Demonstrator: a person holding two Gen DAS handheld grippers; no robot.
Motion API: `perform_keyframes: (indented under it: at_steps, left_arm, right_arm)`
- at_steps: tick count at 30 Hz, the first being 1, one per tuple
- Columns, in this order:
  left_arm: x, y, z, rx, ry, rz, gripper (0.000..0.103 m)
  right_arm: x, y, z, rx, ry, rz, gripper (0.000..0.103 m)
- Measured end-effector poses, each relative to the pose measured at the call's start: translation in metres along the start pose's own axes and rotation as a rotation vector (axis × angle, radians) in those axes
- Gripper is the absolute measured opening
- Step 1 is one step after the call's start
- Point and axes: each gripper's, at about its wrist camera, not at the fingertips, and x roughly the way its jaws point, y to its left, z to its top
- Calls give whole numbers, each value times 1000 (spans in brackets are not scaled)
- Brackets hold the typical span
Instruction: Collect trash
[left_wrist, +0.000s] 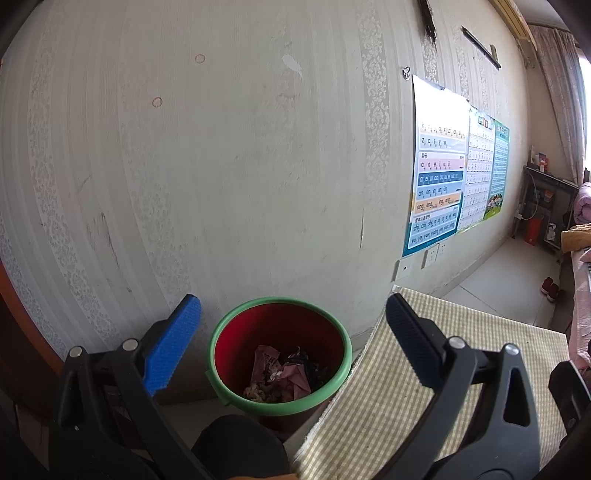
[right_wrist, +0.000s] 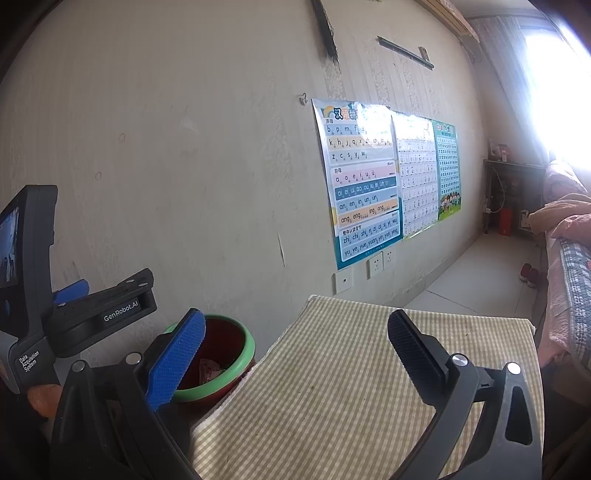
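- Where the room's long wall (left_wrist: 229, 177) runs off to the right, it is papered in pale stripes, and three learning posters (right_wrist: 364, 177) hang on it side by side above some wall sockets (right_wrist: 376, 266).
- A desk (right_wrist: 332, 387) covered in a green-and-cream checked cloth stands against that wall, with a bed (right_wrist: 569, 266) under pink bedding just beyond its right edge.
- The trash bin (left_wrist: 279, 354), red inside with a green rim, sits on the floor between the wall and the desk's left edge, touching or nearly touching the cloth.
- The left gripper (left_wrist: 293, 343) hangs above the bin with its jaws spread wide and nothing between them; the bin's mouth shows in the gap.
- The right gripper (right_wrist: 295, 354) is over the desk's near-left part, its jaws likewise released and empty; its blue finger overlaps the bin's rim in the right wrist view.
- The trash (left_wrist: 284, 373), crumpled pinkish paper and dark scraps, lies at the bottom of the bin.
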Motion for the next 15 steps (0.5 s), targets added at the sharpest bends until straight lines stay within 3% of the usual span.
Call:
perform_keyframes:
  at_steps: [15]
  left_arm:
    - [6, 0, -1, 0, 15, 4, 98]
  right_arm:
    - [4, 2, -3, -6, 19, 4, 96]
